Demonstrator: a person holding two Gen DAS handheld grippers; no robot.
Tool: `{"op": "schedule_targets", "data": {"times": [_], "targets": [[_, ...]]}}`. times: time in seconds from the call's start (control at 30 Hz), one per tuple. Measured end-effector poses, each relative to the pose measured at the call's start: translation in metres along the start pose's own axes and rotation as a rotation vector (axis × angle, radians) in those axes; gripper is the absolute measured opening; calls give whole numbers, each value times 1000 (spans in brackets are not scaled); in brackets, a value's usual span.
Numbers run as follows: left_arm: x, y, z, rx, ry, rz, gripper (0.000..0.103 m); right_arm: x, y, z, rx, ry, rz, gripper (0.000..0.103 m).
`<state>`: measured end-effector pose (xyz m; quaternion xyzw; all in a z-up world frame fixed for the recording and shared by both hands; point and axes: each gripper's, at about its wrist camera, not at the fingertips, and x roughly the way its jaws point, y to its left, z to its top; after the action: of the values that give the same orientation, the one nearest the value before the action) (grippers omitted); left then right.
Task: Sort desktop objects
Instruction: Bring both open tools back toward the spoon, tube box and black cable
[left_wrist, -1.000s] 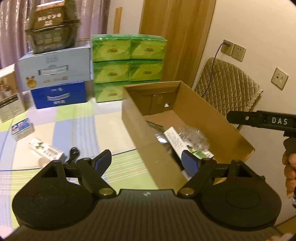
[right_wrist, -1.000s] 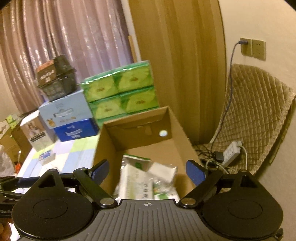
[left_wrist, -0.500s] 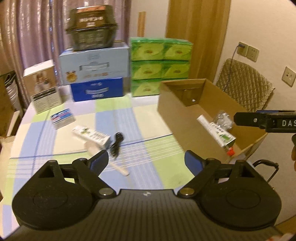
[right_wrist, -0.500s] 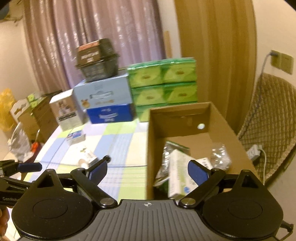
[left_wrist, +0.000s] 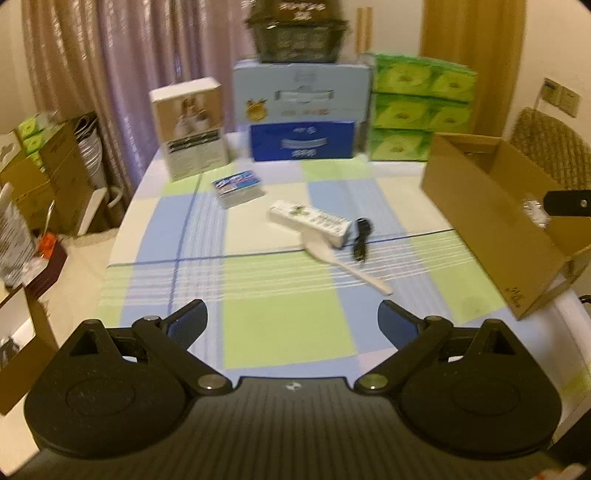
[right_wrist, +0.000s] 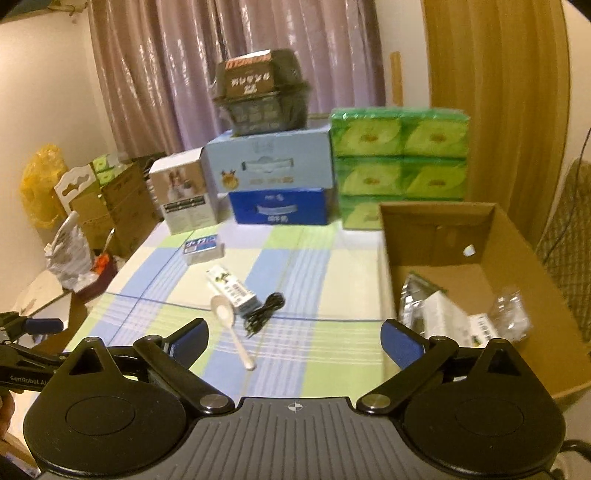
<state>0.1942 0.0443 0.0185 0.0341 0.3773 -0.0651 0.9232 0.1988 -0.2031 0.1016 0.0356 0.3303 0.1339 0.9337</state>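
Both tongs (left_wrist: 291, 321) (right_wrist: 293, 338) agape (nothing held)

Matt cardboard box (right_wrist: 480, 236), glossy plastic spoon (right_wrist: 231, 328).

Table (left_wrist: 280, 332) w/ blue-green-cream checked cloth. Centre: long white carton (left_wrist: 309, 222), white plastic spoon (left_wrist: 334, 259) touching its near side, coiled black cable (left_wrist: 361, 238) just beside its right end. Small blue-topped box (left_wrist: 238, 188) nearer far-left corner. Right edge: open cardboard box (left_wrist: 491, 221). Far edge: white photo-print box (left_wrist: 190, 127), dark blue box (left_wrist: 303, 145), green tissue packs (left_wrist: 417, 110).
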Motion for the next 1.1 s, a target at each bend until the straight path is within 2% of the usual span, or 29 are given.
{"op": "schedule_targets", "data": {"times": [0.37, 0.53, 0.77, 0.8, 0.93, 1.0, 1.1], "targets": [[28, 6, -10, -30, 2, -14, 97, 52, 23, -17, -19, 63, 20, 97], [52, 11, -9, -75, 9, -25, 97, 84, 28, -24, -26, 89, 26, 97], [89, 13, -6, -81, 29, -32, 97, 136, 22, -37, -29, 130, 14, 96], [93, 13, -5, -78, 31, -33, 97, 143, 20, -39, -29, 135, 14, 94], [111, 19, -1, -87, 41, -33, 97, 172, 13, -48, -37, 188, 14, 63], [118, 24, -1, -105, 52, -38, 97, 185, 12, -49, -56, 203, 14, 56], [126, 27, -1, -102, 62, -38, 97, 203, 15, -46, -103, 200, 10, 54]]}}
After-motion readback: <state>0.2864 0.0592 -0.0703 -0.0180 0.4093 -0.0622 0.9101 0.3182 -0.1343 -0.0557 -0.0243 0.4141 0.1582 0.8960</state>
